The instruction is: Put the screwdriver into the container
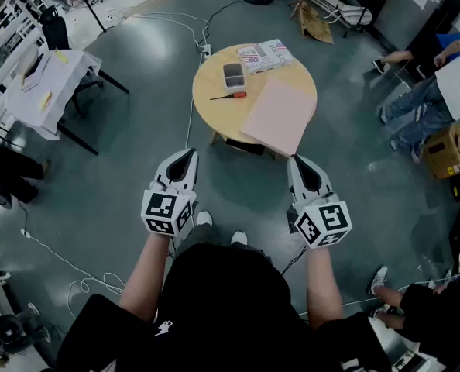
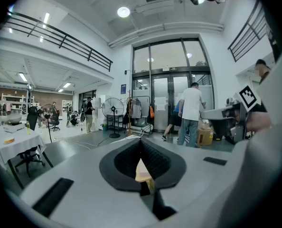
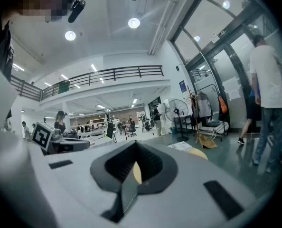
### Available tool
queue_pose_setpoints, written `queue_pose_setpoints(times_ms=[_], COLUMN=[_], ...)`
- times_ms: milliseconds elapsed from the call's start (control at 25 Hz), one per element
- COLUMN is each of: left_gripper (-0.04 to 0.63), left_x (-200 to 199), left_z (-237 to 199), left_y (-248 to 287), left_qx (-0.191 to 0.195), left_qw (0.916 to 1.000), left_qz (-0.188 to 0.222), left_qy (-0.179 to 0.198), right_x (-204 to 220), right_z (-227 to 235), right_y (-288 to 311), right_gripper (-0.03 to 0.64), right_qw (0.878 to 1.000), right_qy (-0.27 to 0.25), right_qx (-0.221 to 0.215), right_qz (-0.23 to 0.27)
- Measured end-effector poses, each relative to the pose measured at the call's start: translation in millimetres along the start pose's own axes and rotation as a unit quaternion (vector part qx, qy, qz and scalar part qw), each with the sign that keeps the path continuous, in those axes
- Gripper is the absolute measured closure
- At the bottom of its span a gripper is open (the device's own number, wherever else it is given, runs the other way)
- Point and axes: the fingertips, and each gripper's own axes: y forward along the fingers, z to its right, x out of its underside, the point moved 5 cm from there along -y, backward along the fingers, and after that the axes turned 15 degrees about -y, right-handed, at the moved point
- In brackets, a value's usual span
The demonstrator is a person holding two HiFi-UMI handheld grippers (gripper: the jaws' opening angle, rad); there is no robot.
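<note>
A red-handled screwdriver (image 1: 228, 95) lies on the round wooden table (image 1: 214, 111). Just behind it on the tabletop stands a small grey rectangular container (image 1: 233, 75). I stand a step back from the table, both grippers held at waist height and pointing toward it. The left gripper (image 1: 190, 155) is shut and holds nothing, short of the table's near left edge. The right gripper (image 1: 295, 161) is shut and empty too, below the table's near right edge. In each gripper view the jaws meet at the tip, left gripper (image 2: 141, 141) and right gripper (image 3: 135, 142), with only a sliver of table showing through.
A pink board (image 1: 279, 115) covers the table's right side and overhangs its edge; a magazine (image 1: 265, 55) lies at the back. White cables (image 1: 190, 103) run across the floor at the left. A white-draped table (image 1: 52, 84) stands left; seated people (image 1: 435, 84) and a cardboard box (image 1: 447, 149) right.
</note>
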Motion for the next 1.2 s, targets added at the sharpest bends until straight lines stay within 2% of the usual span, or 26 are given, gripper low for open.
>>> queue_pose_setpoints(times_ms=[240,600,840,1040,1200], left_gripper=[0.592,0.592,0.592,0.592,0.592], left_x=[-5,3,1,5,5], left_z=[4,15,13,-3,-14], left_y=[-2,-2,-15,-8,9], left_qx=[-0.017,-0.019,-0.023,-0.041,-0.031], left_qw=[0.9996,0.9994,0.9991,0.9991,0.9994], left_qz=[0.020,0.013,0.033,0.014,0.006], left_qy=[0.005,0.024,0.011,0.005,0.017], right_x=[-7,4,13,13,14], right_z=[-3,-1,-2,-7,-3], right_y=[-7,-15,-13,1,21], right_gripper=[0.615,0.615,0.615,0.615,0.615], right_qw=[1.000,0.999,0.999,0.999,0.999], right_qy=[0.010,0.020,0.029,0.025,0.022], right_qx=[-0.014,-0.019,-0.023,-0.030,-0.027], right_qz=[0.024,0.027,0.019,0.006,-0.001])
